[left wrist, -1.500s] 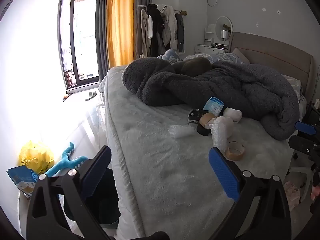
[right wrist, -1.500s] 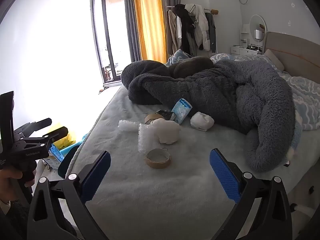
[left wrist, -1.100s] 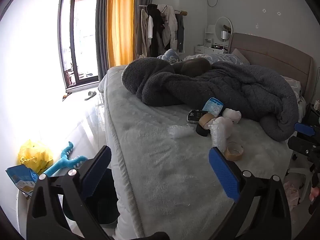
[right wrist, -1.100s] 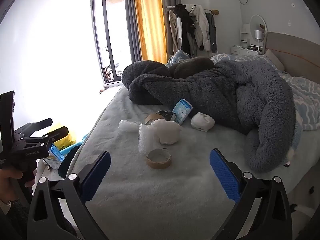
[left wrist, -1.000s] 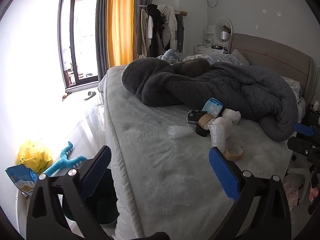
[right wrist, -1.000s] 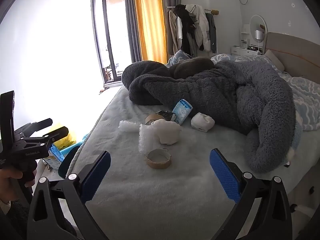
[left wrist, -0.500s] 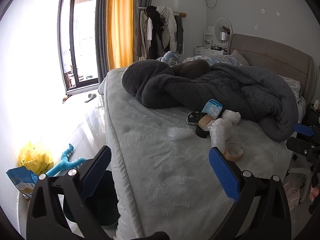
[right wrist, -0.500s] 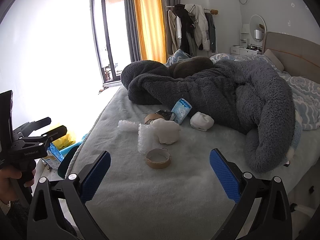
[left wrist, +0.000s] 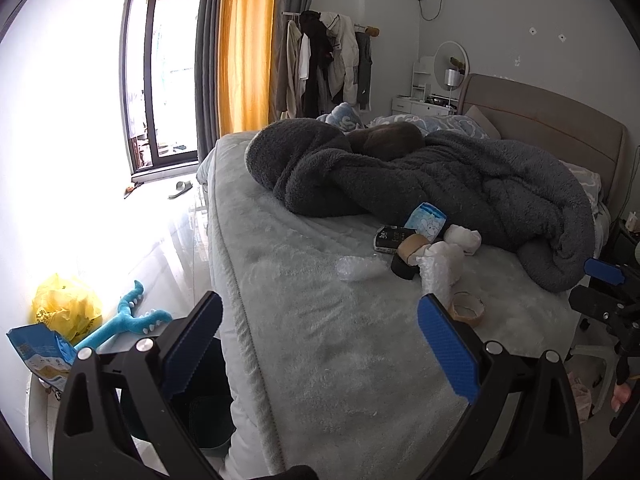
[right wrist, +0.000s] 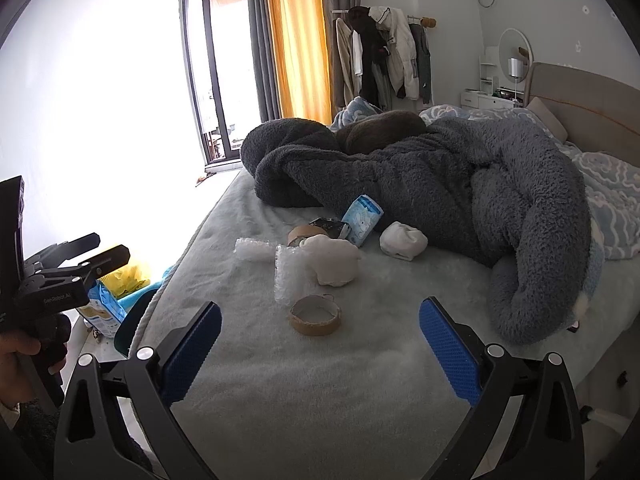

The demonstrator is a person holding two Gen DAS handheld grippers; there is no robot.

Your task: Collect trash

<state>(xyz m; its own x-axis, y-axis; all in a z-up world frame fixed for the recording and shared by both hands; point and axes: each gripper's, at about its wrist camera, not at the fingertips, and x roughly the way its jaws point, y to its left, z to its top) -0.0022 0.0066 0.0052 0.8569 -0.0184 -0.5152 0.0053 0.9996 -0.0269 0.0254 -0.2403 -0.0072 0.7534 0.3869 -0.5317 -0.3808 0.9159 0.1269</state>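
Ahead of the wide-open right gripper (right wrist: 320, 350), cardboard tape ring (right wrist: 315, 315) on bed (right wrist: 320, 392).

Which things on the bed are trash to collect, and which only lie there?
Likely trash:
- empty brown cardboard tape ring
- clear bubble wrap sheet
- smaller clear bubble wrap piece
- crumpled white paper wad
- dark green bin, likely for the trash

Just lying about:
- dark grey fleece blanket
- blue tissue pack
- white rolled socks
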